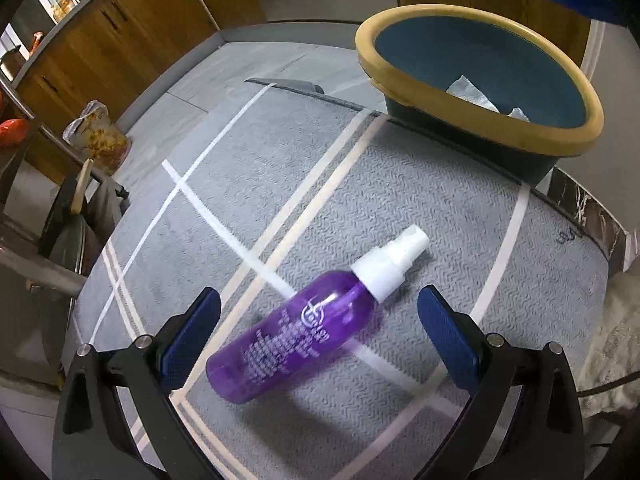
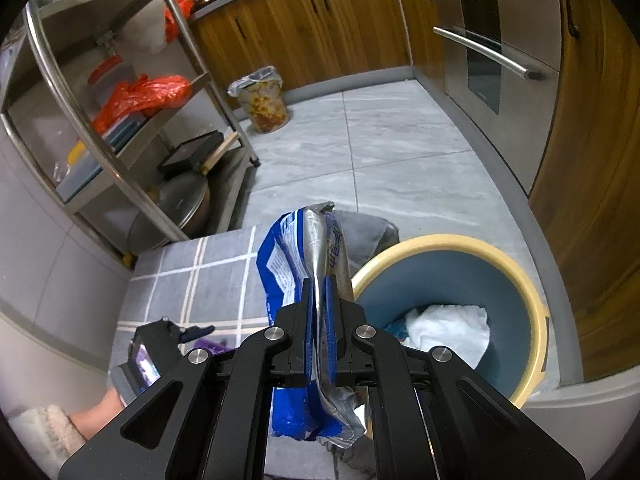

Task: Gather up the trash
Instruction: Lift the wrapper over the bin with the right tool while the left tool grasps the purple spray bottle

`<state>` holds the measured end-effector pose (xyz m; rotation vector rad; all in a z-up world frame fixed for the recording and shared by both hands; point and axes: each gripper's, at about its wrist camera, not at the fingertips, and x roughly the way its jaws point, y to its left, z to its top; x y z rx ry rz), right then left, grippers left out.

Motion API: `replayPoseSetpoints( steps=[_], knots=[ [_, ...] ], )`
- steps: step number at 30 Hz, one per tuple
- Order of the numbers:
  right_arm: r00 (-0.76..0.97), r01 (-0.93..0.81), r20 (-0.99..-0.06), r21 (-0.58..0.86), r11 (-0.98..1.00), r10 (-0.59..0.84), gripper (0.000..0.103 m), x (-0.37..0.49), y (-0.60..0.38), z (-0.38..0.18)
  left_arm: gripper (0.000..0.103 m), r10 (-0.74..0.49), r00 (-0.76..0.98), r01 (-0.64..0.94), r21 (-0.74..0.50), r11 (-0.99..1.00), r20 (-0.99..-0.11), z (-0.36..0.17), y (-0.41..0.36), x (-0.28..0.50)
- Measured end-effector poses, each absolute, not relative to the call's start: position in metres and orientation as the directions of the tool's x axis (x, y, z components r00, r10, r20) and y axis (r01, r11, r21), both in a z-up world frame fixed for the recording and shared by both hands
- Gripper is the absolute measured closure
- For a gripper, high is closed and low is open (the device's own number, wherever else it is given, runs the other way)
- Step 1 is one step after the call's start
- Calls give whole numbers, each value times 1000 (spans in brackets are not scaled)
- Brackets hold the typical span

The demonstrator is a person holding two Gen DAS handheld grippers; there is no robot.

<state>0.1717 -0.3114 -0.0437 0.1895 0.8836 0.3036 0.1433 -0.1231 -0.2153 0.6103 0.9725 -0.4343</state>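
Left gripper (image 1: pixel 318 320) jaws wide, straddling purple spray bottle (image 1: pixel 304 328) on grey mat (image 1: pixel 440 216), clearance both sides. Right gripper (image 2: pixel 320 300) clamps blue foil bag (image 2: pixel 296 256) beside bin rim (image 2: pixel 452 242).

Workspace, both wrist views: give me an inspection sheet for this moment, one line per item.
Surface: grey rug with white stripes, on a grey tiled floor.
Job's things: purple spray bottle lying on the rug; blue and silver snack bag; bin with a yellow rim, holding white paper.
Clutter: lined bucket by the cabinets.
Grippers: left tongs open, astride the bottle, pads not touching it; right tongs shut on the snack bag, next to the bin.
Cables: nothing seen.
Surroundings: wooden cabinets, steel oven front, metal rack with red bags and pans.
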Motion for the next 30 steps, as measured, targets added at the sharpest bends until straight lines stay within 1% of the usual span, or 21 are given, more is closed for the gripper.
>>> replayPoseSetpoints(
  steps=[2, 4, 6, 8, 9, 11, 12, 14, 15, 17, 24, 26, 30],
  knots=[
    [595, -183, -730, 286, 941, 338, 96, 172, -310, -43, 6, -83, 497, 600, 274, 751, -864, -216, -123, 145],
    [593, -184, -733, 280, 942, 334, 96, 172, -310, -44, 7, -101, 475, 597, 236, 767, -874, -216, -120, 149],
    [591, -173, -738, 277, 945, 325, 96, 173, -312, -46, 15, -134, 441, 589, 173, 790, -887, -215, -114, 153],
    [591, -155, -744, 276, 949, 313, 96, 175, -315, -47, 28, -148, 425, 581, 144, 801, -893, -214, -111, 155],
    [591, -146, -746, 276, 950, 307, 96, 176, -315, -47, 30, -153, 417, 579, 132, 804, -896, -213, -111, 156],
    [592, -126, -750, 276, 953, 296, 96, 177, -320, -49, 42, -164, 406, 587, 119, 801, -899, -213, -113, 154],
    [592, -116, -752, 278, 954, 291, 96, 178, -322, -50, 43, -166, 403, 590, 116, 799, -900, -213, -114, 154],
    [591, -108, -754, 279, 954, 287, 96, 178, -324, -52, 52, -171, 396, 597, 112, 795, -902, -213, -115, 153],
    [591, -105, -755, 279, 954, 286, 96, 179, -324, -52, 54, -170, 395, 595, 111, 796, -903, -213, -115, 153],
    [590, -108, -754, 278, 954, 287, 96, 179, -324, -52, 64, -160, 398, 581, 114, 806, -903, -212, -113, 156],
    [591, -115, -754, 274, 955, 287, 96, 179, -323, -53, 71, -185, 433, 485, 55, 873, -882, -200, -95, 166],
    [594, -112, -753, 272, 956, 283, 96, 180, -323, -53, 79, -195, 455, 478, 54, 876, -869, -195, -95, 166],
    [593, -107, -756, 268, 957, 278, 96, 181, -325, -55, 81, -214, 495, 466, 49, 883, -842, -181, -94, 162]
  ],
)
